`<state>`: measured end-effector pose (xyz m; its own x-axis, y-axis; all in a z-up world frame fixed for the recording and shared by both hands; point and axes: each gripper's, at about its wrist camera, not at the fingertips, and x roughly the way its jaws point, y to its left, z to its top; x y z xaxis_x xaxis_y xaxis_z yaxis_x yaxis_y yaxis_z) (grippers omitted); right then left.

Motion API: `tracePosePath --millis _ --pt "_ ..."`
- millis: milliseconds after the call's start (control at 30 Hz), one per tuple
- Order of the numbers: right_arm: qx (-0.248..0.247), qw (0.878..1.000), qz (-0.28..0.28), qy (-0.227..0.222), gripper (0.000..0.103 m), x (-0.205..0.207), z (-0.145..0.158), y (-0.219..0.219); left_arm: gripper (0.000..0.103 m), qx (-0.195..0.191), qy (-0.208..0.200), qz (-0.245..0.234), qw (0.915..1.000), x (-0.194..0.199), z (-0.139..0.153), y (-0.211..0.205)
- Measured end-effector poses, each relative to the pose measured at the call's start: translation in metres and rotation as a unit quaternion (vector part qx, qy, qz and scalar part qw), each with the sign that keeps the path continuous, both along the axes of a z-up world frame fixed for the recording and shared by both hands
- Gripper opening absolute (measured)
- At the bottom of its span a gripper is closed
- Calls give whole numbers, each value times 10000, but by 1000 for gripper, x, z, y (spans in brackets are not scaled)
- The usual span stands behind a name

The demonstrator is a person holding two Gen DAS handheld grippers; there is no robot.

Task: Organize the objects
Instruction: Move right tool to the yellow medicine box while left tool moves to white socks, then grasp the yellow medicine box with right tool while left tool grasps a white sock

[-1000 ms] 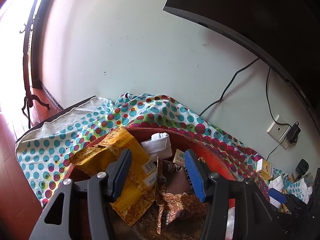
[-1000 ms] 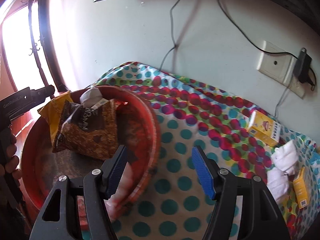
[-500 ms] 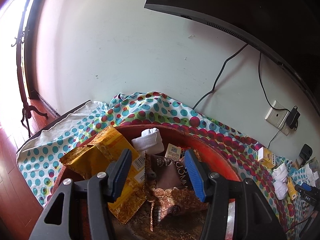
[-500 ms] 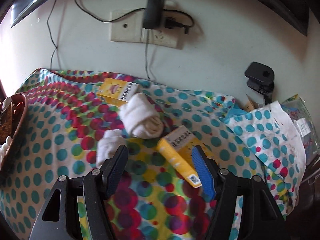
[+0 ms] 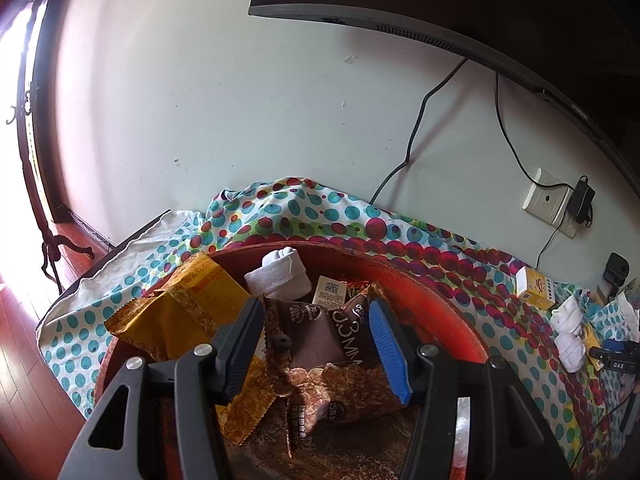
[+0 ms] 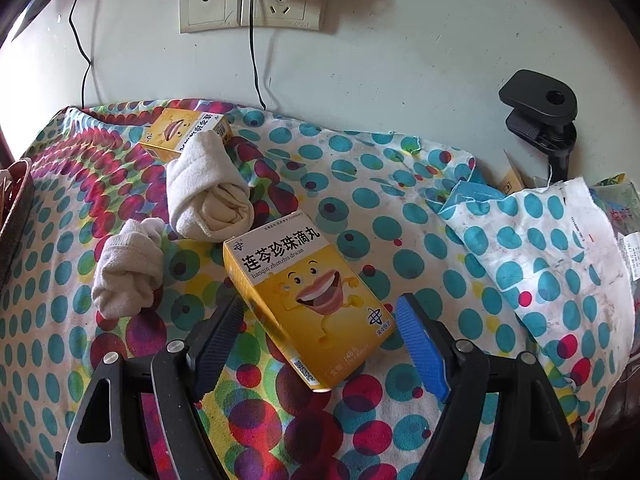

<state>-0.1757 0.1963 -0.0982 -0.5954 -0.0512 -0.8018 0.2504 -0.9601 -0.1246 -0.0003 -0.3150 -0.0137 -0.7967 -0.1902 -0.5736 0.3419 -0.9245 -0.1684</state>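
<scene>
Polka-dot cloth [image 6: 400, 208] covers the tabletop below a pale wall w/ a double wall socket [image 6: 250, 8], charger plugged in. Right gripper [image 6: 320, 344] hangs over the near yellow medicine box [image 6: 296, 300], jaws wide and just been opening; box lies flat on the cloth between the fingers, pads not touching it. Two rolled white socks [image 6: 208, 196] sit just left of that box, one touching its far corner; a 2nd yellow box [image 6: 184, 132] lies behind them, nearer the socket. Left gripper [image 5: 316, 344] hovers over the red basket [image 5: 440, 312], jaws apart, gripping nothing. Basket holds a brown snack bag [image 5: 320, 344], a yellow snack bag [image 5: 180, 320] and another white sock [image 5: 280, 276].
</scene>
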Motion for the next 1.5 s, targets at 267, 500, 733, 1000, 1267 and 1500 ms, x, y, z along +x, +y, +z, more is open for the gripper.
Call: tracePosePath --millis 267,500,733,1000,1267,1500 --pt "-382 9990 -17 217 69 2 -1 5 56 -521 -29 -297 9982 -3 4 38" --pt "-614 9968 -146 487 62 17 -1 1 57 -881 -14 -991 9912 -5 8 89" --pt "-646 9961 56 598 63 21 -3 0 58 -824 -300 -1816 9795 -17 4 150" --pt "-1036 9935 111 455 68 10 -7 13 58 -405 -541 -2398 9685 -45 2 222" --pt "-1308 9909 61 328 54 10 -10 18 58 -506 -963 -2497 9622 -79 -11 287" --pt "-1478 9884 -66 338 29 28 -8 8 58 -439 -1223 -2472 9602 -96 -26 313"
